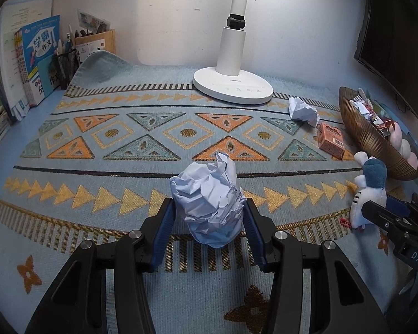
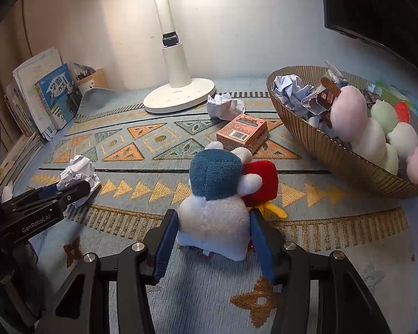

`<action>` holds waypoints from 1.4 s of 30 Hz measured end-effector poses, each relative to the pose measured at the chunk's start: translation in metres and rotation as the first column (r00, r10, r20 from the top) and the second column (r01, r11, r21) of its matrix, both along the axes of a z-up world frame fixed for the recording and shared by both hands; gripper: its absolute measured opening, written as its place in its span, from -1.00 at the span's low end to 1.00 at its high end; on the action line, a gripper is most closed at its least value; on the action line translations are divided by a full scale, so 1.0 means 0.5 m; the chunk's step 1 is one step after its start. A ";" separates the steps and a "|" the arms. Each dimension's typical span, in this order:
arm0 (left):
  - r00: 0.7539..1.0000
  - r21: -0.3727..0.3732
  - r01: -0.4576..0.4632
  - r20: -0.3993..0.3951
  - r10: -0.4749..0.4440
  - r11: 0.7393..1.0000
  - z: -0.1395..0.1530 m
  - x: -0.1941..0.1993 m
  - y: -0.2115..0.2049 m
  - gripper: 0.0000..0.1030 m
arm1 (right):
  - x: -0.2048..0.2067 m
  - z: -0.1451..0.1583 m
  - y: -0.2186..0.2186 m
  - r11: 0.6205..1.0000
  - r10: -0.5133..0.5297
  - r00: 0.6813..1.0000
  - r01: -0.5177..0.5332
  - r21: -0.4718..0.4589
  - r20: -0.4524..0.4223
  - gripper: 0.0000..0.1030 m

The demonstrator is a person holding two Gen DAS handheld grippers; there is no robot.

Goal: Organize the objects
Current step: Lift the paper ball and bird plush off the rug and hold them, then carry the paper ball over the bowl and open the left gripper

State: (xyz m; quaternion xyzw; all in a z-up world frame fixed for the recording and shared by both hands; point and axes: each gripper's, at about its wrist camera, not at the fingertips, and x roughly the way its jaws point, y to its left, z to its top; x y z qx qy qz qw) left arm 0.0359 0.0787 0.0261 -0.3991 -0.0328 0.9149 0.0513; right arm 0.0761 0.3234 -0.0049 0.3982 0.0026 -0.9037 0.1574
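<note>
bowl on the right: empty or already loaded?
Loaded. The ribbed bowl holds crumpled paper, wrappers and pastel plush balls that rise above its rim.

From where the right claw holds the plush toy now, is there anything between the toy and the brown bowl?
Nothing visible: between the plush toy and the bowl lies only bare mat.

A: The woven mat (image 1: 153, 128) on the bench looks coarse, matt cloth. That ball of paper (image 1: 209, 203) is crumpled, dull white.

B: At two o'clock from it, the bowl (image 2: 334, 150) is ribbed, with a metallic sheen. The plush toy (image 2: 217, 194) is fuzzy fabric; the lamp base (image 2: 181, 97) is smooth, slightly glossy plastic.
</note>
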 end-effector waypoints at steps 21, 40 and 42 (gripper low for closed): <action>1.000 0.031 0.006 0.006 -0.006 1.000 0.000 -0.002 -0.003 -0.10 | -0.002 -0.001 0.000 1.000 0.002 1.000 -0.002 -0.003 -0.003 0.01; 1.000 0.028 -0.002 -0.003 0.002 1.000 0.003 0.001 -0.007 -0.10 | -0.001 0.000 -0.001 1.000 0.001 1.000 -0.001 -0.004 -0.004 0.01; 1.000 0.027 -0.006 -0.015 0.006 1.000 0.007 0.004 -0.010 -0.10 | 0.002 0.003 -0.002 1.000 0.000 1.000 0.000 -0.005 -0.014 -0.01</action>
